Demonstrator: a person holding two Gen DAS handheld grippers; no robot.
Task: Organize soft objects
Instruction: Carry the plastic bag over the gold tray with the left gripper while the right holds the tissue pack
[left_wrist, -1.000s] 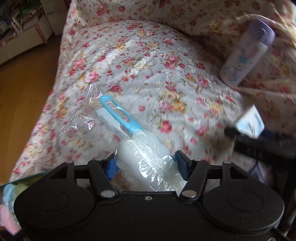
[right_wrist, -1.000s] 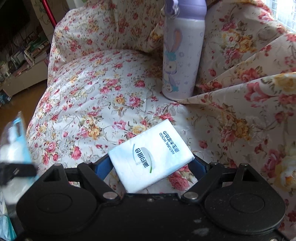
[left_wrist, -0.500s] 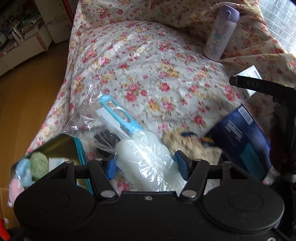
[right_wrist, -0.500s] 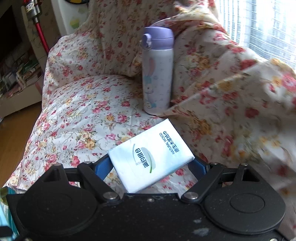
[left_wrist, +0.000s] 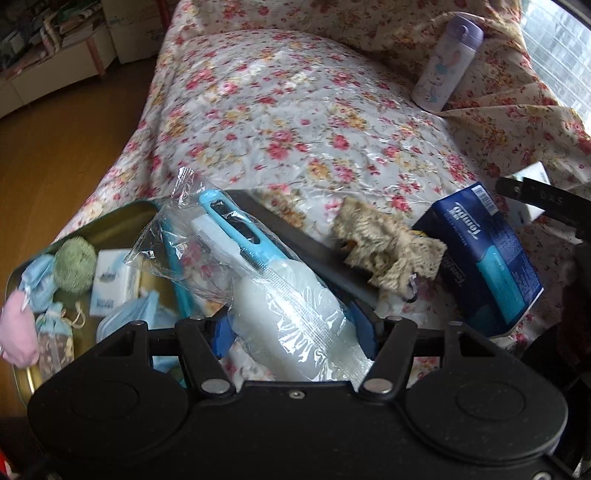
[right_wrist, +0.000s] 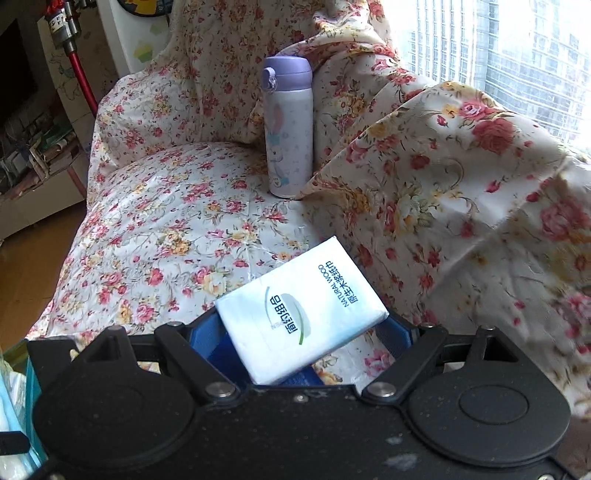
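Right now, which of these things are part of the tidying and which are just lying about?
Part of the job:
- bagged brush, in the left tongs
- tissue pack, in the right tongs
- green tin of soft items
- fuzzy toy
- blue tissue box

Lying about:
- purple flask

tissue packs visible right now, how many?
3: white tissue pack in the right gripper; dark blue pack on the sofa cover; small white pack in the tin. More may be hidden.
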